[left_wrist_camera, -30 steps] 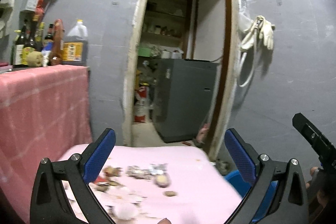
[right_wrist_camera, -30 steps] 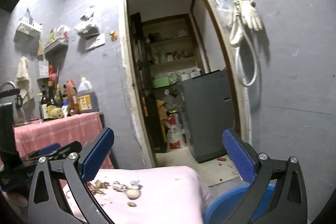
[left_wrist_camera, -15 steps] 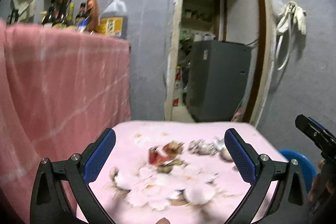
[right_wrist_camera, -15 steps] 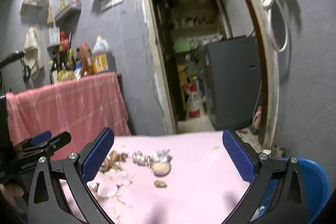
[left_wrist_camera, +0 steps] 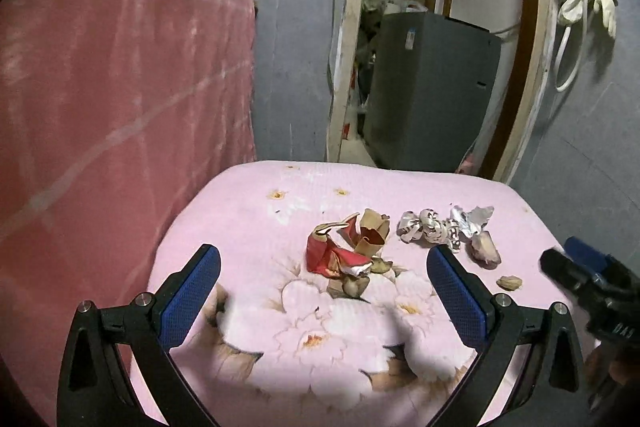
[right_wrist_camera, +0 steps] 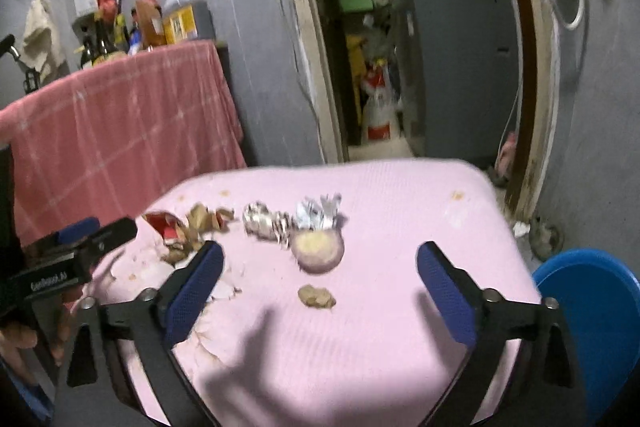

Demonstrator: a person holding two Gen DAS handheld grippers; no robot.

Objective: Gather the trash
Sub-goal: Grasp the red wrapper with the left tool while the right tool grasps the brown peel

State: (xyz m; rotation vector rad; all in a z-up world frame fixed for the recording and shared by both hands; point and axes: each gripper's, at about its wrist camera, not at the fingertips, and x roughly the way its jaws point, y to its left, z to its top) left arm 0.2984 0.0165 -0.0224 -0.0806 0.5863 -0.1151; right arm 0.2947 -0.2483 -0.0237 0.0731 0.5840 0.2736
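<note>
1. Both grippers have dropped and tipped down over the last second, so the pink cushion [left_wrist_camera: 248, 211] now fills the lower half of each view where a second ago it was mostly doorway and wall. Trash is way closer and sharper on the left side.
2. Tongs status: left gripper [left_wrist_camera: 323, 294] is spread wide with nothing between the blue pads, hovering above the flower print. Right gripper [right_wrist_camera: 320, 285] is the same deal, wide open and holding nothing.
3. Where the trash sits: red wrapper [left_wrist_camera: 334, 257] and torn brown scraps are piled just past the left gripper, roughly centered between its fingers. Crumpled silver foil [left_wrist_camera: 430, 229] lies beside that, toward the right. In the right view the round peel piece [right_wrist_camera: 318, 245] and a small crumb [right_wrist_camera: 316, 295] sit between the right fingers, peel farther out.
4. My guess is the step is the approach, nothing picked yet. Blue bin [right_wrist_camera: 592, 307] sits low off the cushion's right edge, so right hand has the short trip.
5. To do it well: go for one clump at a time, come down with pads straddling it, and close low so the flat bits don't slip under. Cushion is soft, so pressing in a little should help.
6. Watch out: wrapper and scraps are loose and touching, so a sloppy pinch probably scatters them. Keep the two grippers apart; they're near each other mid-cushion.
</note>
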